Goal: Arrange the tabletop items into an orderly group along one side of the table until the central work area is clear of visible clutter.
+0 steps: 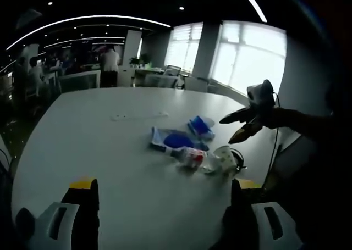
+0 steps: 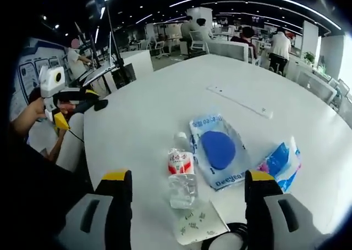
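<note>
A cluster of items lies on the white table (image 1: 104, 145). It holds a clear plastic bottle with a red label (image 2: 181, 176), a large clear packet with a round blue pad inside (image 2: 217, 151), a smaller blue packet (image 2: 280, 159) and a flattened white paper cup (image 2: 198, 222). The left gripper view has the same bottle (image 1: 190, 156), large packet (image 1: 173, 140), small packet (image 1: 201, 126) and cup (image 1: 224, 157). My right gripper (image 2: 188, 178) is open wide, hovering near the bottle with nothing held. My left gripper (image 1: 162, 198) is open too, back from the cluster. Each gripper appears in the other's view: right gripper (image 1: 242, 126), left gripper (image 2: 93, 100).
A black cable (image 2: 231, 236) loops at the table edge beside the cup. A flat white strip (image 2: 239, 100) lies farther out on the table. Office chairs, desks and several people stand beyond the far edge. A white chair (image 2: 69, 140) sits close to my side.
</note>
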Demonstrator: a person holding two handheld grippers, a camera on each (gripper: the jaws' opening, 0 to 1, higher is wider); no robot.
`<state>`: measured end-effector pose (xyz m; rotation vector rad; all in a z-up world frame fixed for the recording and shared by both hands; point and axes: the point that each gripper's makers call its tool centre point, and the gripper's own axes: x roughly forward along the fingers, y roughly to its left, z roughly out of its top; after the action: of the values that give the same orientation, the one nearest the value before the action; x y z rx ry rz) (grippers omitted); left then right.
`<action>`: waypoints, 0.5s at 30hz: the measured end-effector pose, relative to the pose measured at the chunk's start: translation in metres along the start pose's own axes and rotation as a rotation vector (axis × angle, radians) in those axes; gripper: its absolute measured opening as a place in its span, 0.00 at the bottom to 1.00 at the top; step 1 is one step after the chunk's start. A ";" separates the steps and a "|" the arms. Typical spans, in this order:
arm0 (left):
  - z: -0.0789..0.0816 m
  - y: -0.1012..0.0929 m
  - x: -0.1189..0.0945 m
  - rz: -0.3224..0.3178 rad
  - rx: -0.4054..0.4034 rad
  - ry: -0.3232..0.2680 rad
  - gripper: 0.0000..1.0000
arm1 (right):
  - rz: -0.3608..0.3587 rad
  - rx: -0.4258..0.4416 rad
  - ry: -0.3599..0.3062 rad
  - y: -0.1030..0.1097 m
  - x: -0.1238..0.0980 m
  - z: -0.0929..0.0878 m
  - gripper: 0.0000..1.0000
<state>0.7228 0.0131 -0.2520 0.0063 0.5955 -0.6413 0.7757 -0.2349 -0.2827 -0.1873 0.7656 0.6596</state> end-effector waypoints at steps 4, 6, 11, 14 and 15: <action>0.002 -0.001 0.001 -0.002 0.008 0.003 0.99 | 0.018 -0.005 0.009 0.004 0.010 0.003 0.78; 0.002 -0.001 0.000 -0.003 0.012 0.002 0.99 | 0.016 -0.014 0.001 0.003 0.015 0.006 0.76; 0.004 0.001 0.000 -0.004 0.013 -0.002 0.99 | 0.012 -0.040 -0.012 0.001 0.034 0.014 0.73; 0.004 0.003 0.001 -0.002 0.016 -0.003 0.99 | 0.020 -0.062 0.011 0.001 0.042 0.013 0.73; 0.004 0.004 0.001 -0.003 0.015 -0.004 0.99 | 0.022 -0.067 0.017 0.001 0.045 0.013 0.73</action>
<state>0.7273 0.0152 -0.2501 0.0179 0.5867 -0.6482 0.8064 -0.2077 -0.3044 -0.2463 0.7637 0.7056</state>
